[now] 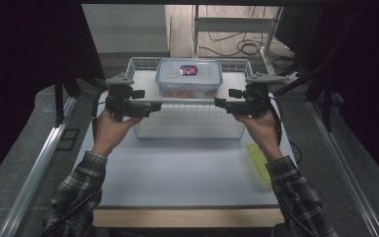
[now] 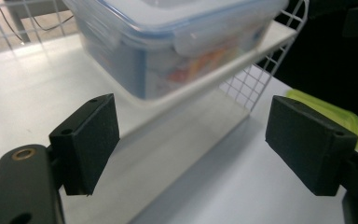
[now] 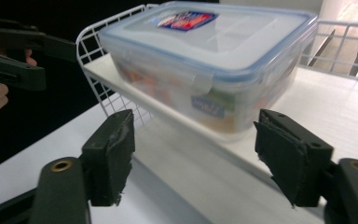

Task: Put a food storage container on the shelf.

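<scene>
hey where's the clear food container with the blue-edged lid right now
In the high view the clear container sits on the white rack's upper shelf, at the table's far middle, between the left gripper and the right gripper.

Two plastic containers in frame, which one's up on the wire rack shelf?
The clear lidded box with blue rim and red label, sitting on the white wire rack between both tongs. The yellow-green container lies on the table by the right forearm.

Clear box (image 1: 189,79), blue-rimmed lid, red-blue label; white wire rack (image 1: 187,123); yellow-green lid (image 1: 259,160) near right gripper (image 1: 222,102); black jaws; plaid sleeves (image 1: 296,190).
</scene>
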The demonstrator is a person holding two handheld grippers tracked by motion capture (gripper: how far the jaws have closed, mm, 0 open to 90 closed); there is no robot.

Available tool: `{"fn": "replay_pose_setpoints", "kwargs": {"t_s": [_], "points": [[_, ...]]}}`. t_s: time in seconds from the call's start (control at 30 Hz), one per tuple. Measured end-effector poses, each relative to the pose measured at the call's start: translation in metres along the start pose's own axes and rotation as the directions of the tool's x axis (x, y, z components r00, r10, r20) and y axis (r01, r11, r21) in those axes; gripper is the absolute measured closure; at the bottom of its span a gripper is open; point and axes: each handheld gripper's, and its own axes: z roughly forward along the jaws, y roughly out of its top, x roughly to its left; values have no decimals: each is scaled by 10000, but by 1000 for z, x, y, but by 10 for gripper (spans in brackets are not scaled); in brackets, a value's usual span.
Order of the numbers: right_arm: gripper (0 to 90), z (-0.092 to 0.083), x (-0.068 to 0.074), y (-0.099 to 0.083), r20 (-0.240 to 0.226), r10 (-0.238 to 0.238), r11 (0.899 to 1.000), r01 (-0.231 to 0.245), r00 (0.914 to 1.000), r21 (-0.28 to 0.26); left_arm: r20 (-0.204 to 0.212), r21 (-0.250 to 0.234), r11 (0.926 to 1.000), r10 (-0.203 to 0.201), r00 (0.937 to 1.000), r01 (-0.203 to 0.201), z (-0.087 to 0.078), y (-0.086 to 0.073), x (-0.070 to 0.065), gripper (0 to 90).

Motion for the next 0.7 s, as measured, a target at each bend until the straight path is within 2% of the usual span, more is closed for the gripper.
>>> {"fn": "replay_pose_setpoints", "kwargs": {"t_s": [0.13,0.33,0.37,0.5,0.7], "points": [[247,-2,3,-8,-30,-81,10000,81,10000,32,40,108,9998,170,9998,-170,-2,-8,-7,163],[187,-8,12,-26,-73,-378,9992,379,9993,115,185,286,9988,393,9991,-399,-4,-29,-24,138],[187,-8,12,-26,-73,-378,9992,379,9993,115,185,286,9988,393,9991,-399,-4,-29,-24,133],[152,-12,17,-42,-64,-554,9983,555,9984,186,181,326,9987,378,9991,-384,-8,-48,-32,116],[117,-14,20,-63,-75,-596,9977,598,9982,305,161,414,9987,282,9995,-288,-10,-71,-37,97]]}}
